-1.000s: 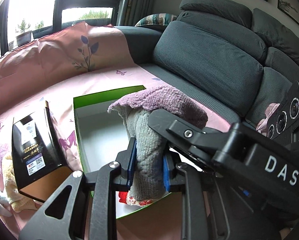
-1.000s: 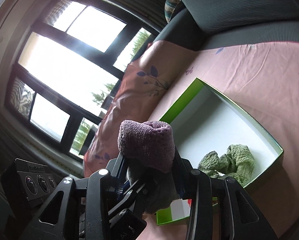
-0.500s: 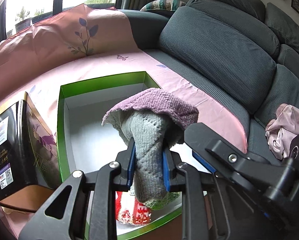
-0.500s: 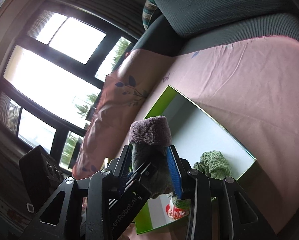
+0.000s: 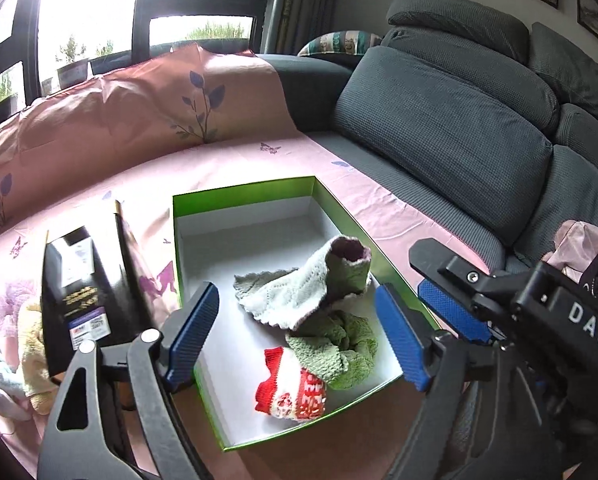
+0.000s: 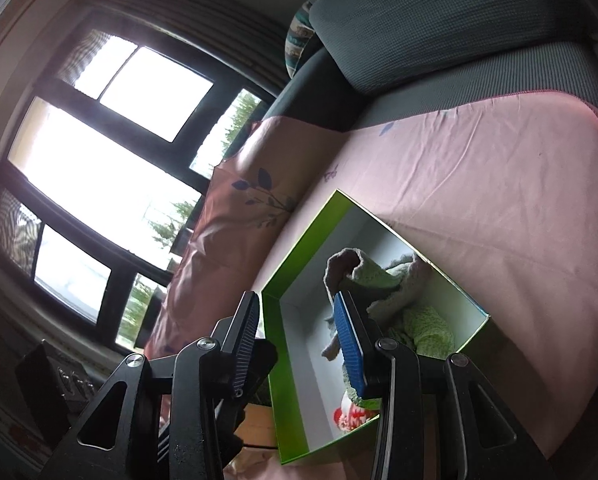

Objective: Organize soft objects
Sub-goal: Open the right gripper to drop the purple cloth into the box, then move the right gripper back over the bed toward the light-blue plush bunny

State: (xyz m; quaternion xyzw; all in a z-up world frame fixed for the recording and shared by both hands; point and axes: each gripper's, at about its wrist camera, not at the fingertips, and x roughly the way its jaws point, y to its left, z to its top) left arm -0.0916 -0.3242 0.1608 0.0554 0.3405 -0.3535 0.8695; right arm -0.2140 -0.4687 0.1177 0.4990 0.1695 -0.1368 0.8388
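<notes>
Landmark: green-sided box (image 5: 243, 194), white inside, lying open on the pink sheet (image 5: 235, 160) that covers the grey sofa (image 5: 443, 136).
Grey-and-purple sock (image 5: 311, 280): inside the box, about mid-floor, slumped loose with its purple-lined cuff propped up — no pad touches it.
Green knitted piece (image 5: 339, 348): in the box, at the near end, just beside the sock and partly under it.
Red-and-white sock (image 5: 291, 388): in the box's near corner, touching the green piece.
Left gripper (image 5: 299, 336): poised over the box's near end; its jaws have just been opening and now stand wide apart, with nothing between the blue pads — the sock lies below them.
Right gripper (image 6: 299, 344): at the box's near edge, jaws parted partway, nothing pinched between them.
Black carton (image 5: 83, 292): upright just outside the box's left wall.
Plush toys (image 5: 31, 352): beyond the carton, further from the box, only partly in view.
</notes>
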